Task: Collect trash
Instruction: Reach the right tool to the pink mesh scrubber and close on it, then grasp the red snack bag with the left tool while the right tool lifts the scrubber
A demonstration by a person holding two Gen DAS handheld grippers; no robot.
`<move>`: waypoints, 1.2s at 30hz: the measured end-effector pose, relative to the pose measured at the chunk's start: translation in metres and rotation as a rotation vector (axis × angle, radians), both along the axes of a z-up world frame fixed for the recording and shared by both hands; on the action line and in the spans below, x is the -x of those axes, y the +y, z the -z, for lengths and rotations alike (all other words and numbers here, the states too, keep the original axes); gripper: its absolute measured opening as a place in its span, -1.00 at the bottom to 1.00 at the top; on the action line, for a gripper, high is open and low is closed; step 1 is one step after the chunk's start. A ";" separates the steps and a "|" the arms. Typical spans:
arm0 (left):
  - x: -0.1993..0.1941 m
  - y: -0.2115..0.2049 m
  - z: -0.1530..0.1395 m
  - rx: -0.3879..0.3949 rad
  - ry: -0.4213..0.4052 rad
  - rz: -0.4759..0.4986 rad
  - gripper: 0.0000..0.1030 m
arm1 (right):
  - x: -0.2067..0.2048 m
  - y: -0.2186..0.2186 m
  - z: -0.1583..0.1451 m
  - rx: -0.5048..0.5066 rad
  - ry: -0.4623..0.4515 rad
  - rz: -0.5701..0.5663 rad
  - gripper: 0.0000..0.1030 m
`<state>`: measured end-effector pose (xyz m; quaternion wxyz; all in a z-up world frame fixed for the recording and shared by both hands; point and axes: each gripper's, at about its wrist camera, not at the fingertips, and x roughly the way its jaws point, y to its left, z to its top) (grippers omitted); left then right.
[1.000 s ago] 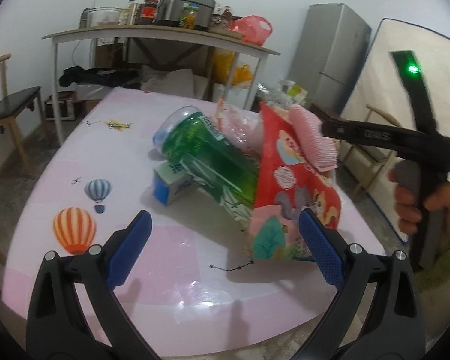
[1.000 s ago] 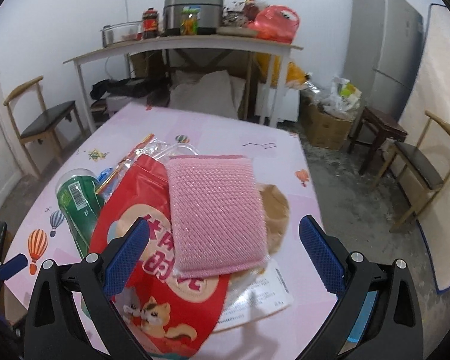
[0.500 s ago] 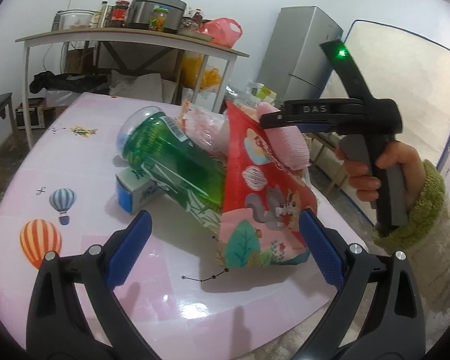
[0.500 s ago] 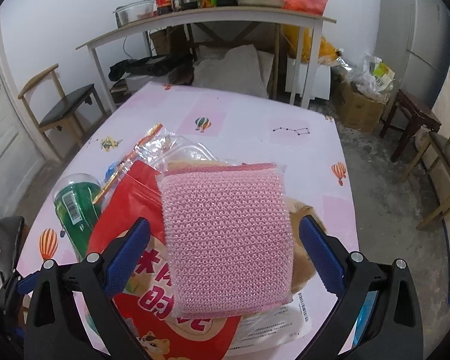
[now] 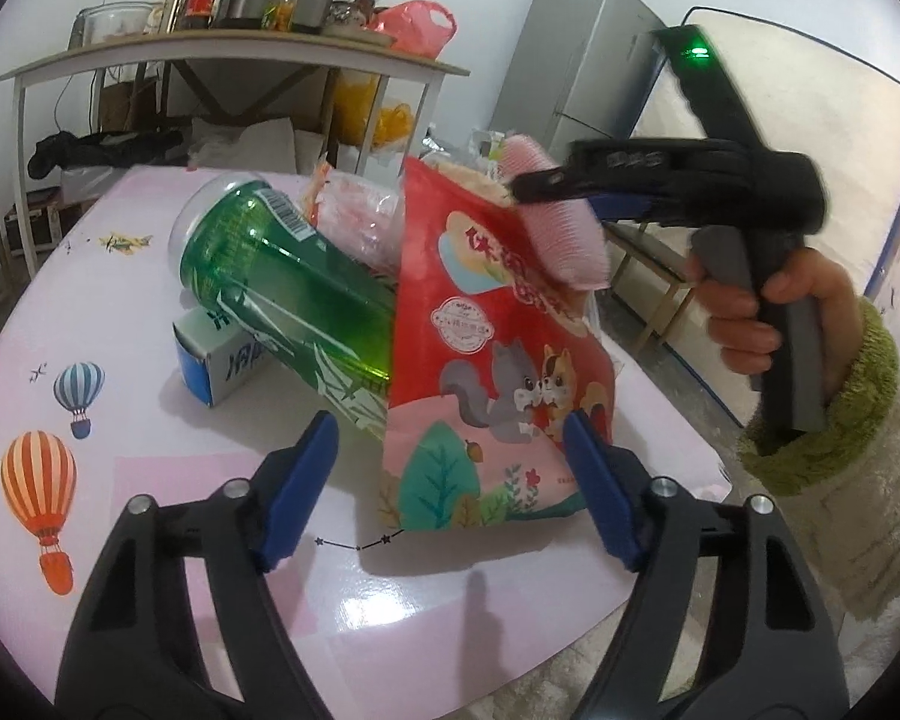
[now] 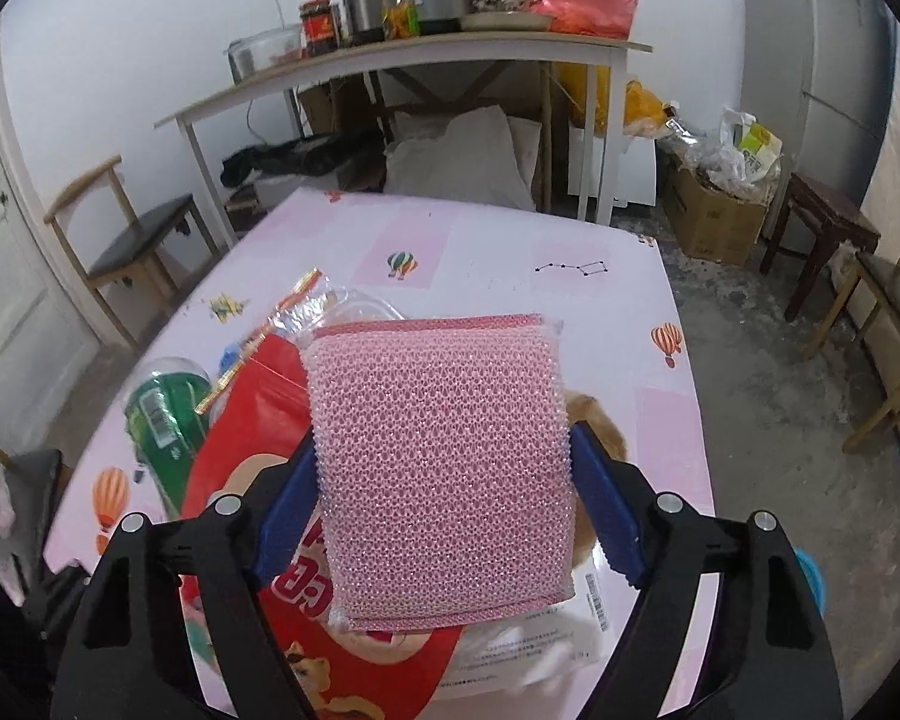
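Note:
A pile of trash lies on the pink table [image 5: 168,480]: a red snack bag [image 5: 498,354], a green plastic bottle [image 5: 282,294] on its side, a small blue and white box [image 5: 216,360] and a clear wrapper [image 5: 354,216]. A pink mesh sponge [image 6: 444,468] lies on top of the pile. My right gripper [image 6: 444,480] is closed on the sponge's two sides; it also shows in the left wrist view [image 5: 570,198]. My left gripper [image 5: 450,468] is open, its fingers straddling the snack bag's lower edge.
A long side table [image 6: 402,60] with jars, a cooker and a red plastic bag stands at the back. Chairs [image 6: 132,240] stand left and right [image 6: 894,312]. A grey fridge [image 5: 576,60], cardboard box [image 6: 720,222] and stool [image 6: 828,228] are on the right.
My right gripper has moved in over the pile and closed on the pink sponge. My left gripper has moved closer to the snack bag and narrowed a little.

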<state>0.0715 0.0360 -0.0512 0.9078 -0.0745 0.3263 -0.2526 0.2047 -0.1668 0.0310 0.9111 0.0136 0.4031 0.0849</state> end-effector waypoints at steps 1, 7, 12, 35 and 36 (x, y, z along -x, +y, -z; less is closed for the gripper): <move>-0.001 0.000 0.000 -0.001 0.005 -0.005 0.37 | 0.004 -0.004 -0.002 -0.019 -0.005 0.002 0.51; -0.013 -0.001 0.011 0.020 0.074 -0.017 0.20 | 0.035 -0.024 -0.013 -0.085 -0.036 0.019 0.51; -0.017 0.000 0.019 0.058 0.128 -0.008 -0.16 | 0.063 -0.027 0.008 -0.157 0.038 -0.004 0.51; 0.011 -0.013 0.021 0.144 0.211 0.146 -0.23 | 0.107 -0.045 0.082 -0.258 0.235 0.042 0.47; 0.006 -0.013 0.021 0.152 0.215 0.139 -0.23 | 0.107 -0.046 0.083 -0.260 0.234 0.043 0.47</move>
